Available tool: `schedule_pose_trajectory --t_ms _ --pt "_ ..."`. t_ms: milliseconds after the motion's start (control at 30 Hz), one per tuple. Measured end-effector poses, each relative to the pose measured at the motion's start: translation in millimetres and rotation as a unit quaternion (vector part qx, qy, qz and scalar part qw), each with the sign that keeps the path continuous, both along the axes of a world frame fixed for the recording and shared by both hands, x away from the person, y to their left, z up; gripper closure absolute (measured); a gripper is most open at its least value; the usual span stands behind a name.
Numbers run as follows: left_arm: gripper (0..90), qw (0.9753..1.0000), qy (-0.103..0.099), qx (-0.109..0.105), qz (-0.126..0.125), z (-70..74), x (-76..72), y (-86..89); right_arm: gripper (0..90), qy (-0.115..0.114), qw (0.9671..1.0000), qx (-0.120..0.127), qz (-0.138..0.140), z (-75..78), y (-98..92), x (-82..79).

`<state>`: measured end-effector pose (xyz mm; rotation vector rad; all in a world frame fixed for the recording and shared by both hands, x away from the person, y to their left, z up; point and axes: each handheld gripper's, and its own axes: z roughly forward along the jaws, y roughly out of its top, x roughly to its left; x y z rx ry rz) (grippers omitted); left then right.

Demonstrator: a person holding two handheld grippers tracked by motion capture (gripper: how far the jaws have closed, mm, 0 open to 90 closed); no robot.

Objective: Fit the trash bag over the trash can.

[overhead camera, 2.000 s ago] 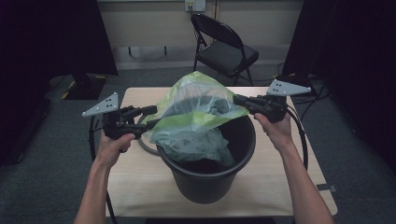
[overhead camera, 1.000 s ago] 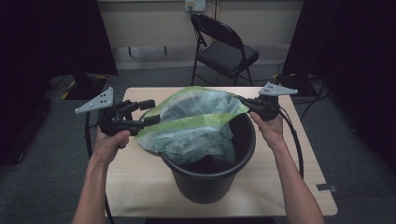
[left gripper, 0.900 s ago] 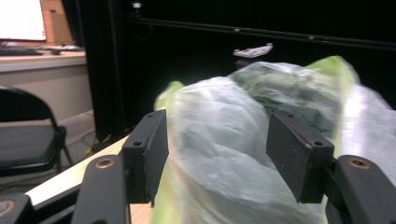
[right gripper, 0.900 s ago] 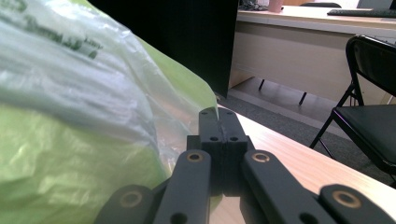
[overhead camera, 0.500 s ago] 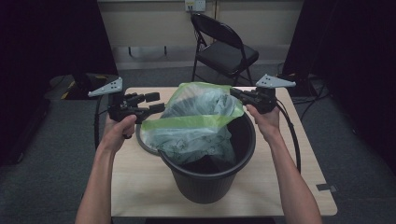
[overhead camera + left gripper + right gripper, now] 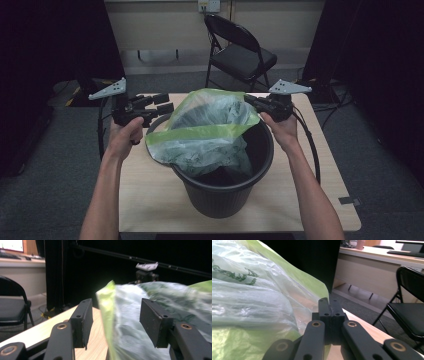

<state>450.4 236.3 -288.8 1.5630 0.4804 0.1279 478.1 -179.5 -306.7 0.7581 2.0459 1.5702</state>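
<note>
While the black bucket [image 6: 225, 185] stands in the middle of the tabletop [image 6: 145, 200], we see a clear plastic bag with a green band [image 6: 210, 130] draped over its mouth, part of it hanging inside and its far edge raised above the rim. Our right gripper [image 6: 248, 98] has its jaws pressed together on the bag's right edge; in the right gripper view [image 6: 330, 315] the film bunches right at the closed jaws. Our left gripper [image 6: 162, 102] sits just beside the bag's left side with its jaws spread apart, and in the left gripper view [image 6: 115, 322] the bag's green edge [image 6: 107, 315] stands in the gap between them, ungripped. A black folding chair [image 6: 240, 50] stands beyond the tabletop.
</note>
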Motion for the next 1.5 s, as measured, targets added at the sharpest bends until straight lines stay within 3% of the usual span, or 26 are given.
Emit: schedule_pose_trajectory --t_ms 67,133,167,267,333,467,533,667,800,900,1000,1100,1267,1367,1500 --pt "42.8 0.9998 0.009 0.003 -0.018 -4.8 5.0 -8.0 90.0 0.002 0.9999 0.009 0.005 0.2 1.8 0.8" --pt "44.7 0.9995 0.014 0.021 -0.021 -7.9 7.6 -15.5 90.0 0.004 0.9997 0.02 0.012 -1.0 1.5 2.8" --pt "50.5 0.9992 0.014 0.031 -0.023 -9.5 8.8 -18.4 90.0 0.005 0.9997 0.02 0.014 -1.3 1.3 3.2" --pt "82.0 0.9995 0.017 0.021 -0.014 -10.5 10.8 -16.2 90.0 0.008 0.9995 0.026 0.019 -1.0 -1.4 3.6" --pt "89.7 0.999 0.023 0.039 0.005 -11.0 11.3 -15.0 90.0 0.008 0.9992 0.035 0.02 -0.2 -4.4 3.1" --pt "90.0 0.9961 0.034 0.073 0.037 -18.5 9.6 -14.8 90.0 0.012 0.9993 0.03 0.018 -2.1 -6.3 2.1" --pt "90.0 0.994 0.042 0.09 0.046 -24.5 9.4 -14.6 90.0 0.011 0.9997 0.016 0.015 -5.4 -3.4 0.6" --pt "90.0 0.9923 0.047 0.106 0.043 -40.3 -2.4 -15.3 90.0 0.022 0.9989 0.032 0.024 -16.6 -5.8 -0.9" --pt "90.0 0.9913 0.047 0.117 0.038 -52.2 -13.4 -14.4 90.0 0.039 0.9987 0.01 0.031 -32.2 -6.5 -0.9" --pt "90.0 0.991 0.051 0.118 0.035 -57.4 -17.9 -12.4 88.1 0.043 0.9983 -0.008 0.039 -41.1 -4.4 -4.1" --pt "90.0 0.9919 0.045 0.112 0.039 -53.8 -21.7 -9.8 77.9 0.042 0.9987 -0.005 0.028 -39.5 -8.5 -4.1" --pt "84.6 0.9934 0.035 0.096 0.054 -44.3 -21.6 -4.8 68.5 0.033 0.9994 0.004 0.006 -25.5 -16.3 -4.5" --pt "77.8 0.9953 0.014 0.058 0.076 -22.3 -15.2 9.7 63.5 0.003 0.9999 0.008 -0.011 1.8 -24.8 -11.4" --pt "72.8 0.9978 0.002 0.023 0.062 -10.0 -13.6 6.2 62.7 -0.013 0.9996 0.014 -0.022 15.0 -27.0 -14.0" --pt "64.5 0.9982 -0.009 0.034 0.049 -4.1 -17.3 -11.3 61.7 -0.024 0.9992 0.029 -0.011 29.6 -23.2 -18.8"
